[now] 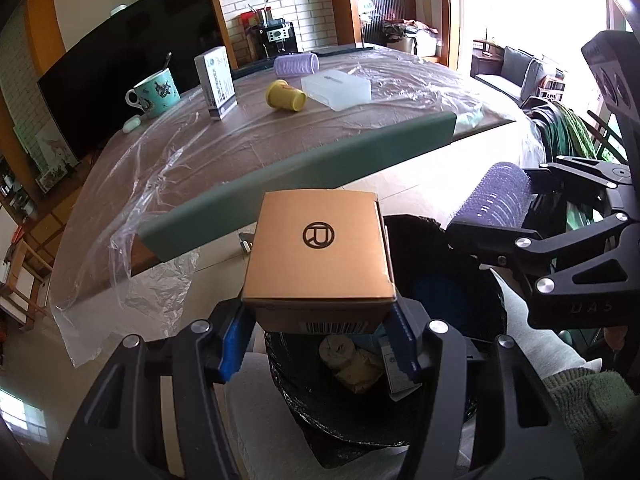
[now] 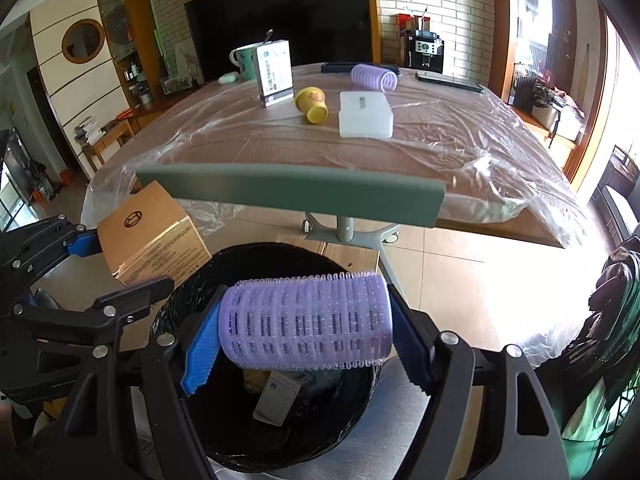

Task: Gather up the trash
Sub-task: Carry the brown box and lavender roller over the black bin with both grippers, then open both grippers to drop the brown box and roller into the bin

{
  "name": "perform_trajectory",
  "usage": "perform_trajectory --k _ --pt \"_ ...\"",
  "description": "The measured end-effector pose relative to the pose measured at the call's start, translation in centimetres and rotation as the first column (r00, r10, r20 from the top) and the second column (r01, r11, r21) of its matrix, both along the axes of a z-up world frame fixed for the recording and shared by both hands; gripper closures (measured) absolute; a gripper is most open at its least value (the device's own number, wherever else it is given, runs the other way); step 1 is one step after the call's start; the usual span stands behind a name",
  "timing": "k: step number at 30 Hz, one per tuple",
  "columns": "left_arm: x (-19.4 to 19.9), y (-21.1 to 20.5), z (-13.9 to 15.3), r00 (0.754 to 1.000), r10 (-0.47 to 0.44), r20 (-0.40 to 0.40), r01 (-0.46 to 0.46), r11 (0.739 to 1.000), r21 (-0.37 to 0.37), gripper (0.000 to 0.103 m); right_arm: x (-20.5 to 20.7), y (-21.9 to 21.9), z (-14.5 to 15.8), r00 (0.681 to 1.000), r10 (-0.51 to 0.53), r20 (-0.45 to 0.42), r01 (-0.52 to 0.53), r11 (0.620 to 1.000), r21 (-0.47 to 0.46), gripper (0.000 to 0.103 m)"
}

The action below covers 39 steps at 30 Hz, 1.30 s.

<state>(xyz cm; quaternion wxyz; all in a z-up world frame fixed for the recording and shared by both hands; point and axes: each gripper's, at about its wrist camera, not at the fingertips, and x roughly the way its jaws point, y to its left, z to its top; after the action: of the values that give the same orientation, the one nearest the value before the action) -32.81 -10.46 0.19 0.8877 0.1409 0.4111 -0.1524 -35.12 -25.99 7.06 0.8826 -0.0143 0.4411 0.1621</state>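
The left hand-held gripper (image 1: 320,332) is clamping a brown cardboard box (image 1: 318,252) between its blue pads, roughly half open, above a black-lined trash bin (image 2: 192,300). The right hand-held gripper (image 2: 306,344) is gripping a purple hair roller (image 2: 308,320) by its ends over the same bin. The bin's contents are lying partly hidden; a second roller (image 2: 374,76) is sitting on the plastic-covered desk (image 2: 440,140).

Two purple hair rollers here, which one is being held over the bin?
The nearer purple roller, clamped endwise in the right gripper above the black bin. The other roller lies far back on the table.
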Motion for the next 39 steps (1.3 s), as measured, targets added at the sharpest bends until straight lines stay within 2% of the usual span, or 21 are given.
perform_trajectory --k 16,27,39 --pt "0.5 0.1 -3.7 0.993 -0.051 -0.104 0.057 0.997 0.056 0.044 0.2 1.0 -3.3 0.995 0.053 -0.086 -0.056 0.998 -0.031 0.029" --pt "1.4 0.3 -6.3 0.983 -0.048 -0.177 0.061 0.996 0.07 0.044 0.6 0.8 -5.7 0.989 0.043 -0.142 -0.051 0.997 -0.055 0.029" --pt "2.2 0.2 -8.0 0.975 -0.049 -0.217 0.069 0.994 0.085 0.044 1.0 0.8 -7.2 0.984 0.033 -0.175 -0.045 0.997 -0.067 0.029"
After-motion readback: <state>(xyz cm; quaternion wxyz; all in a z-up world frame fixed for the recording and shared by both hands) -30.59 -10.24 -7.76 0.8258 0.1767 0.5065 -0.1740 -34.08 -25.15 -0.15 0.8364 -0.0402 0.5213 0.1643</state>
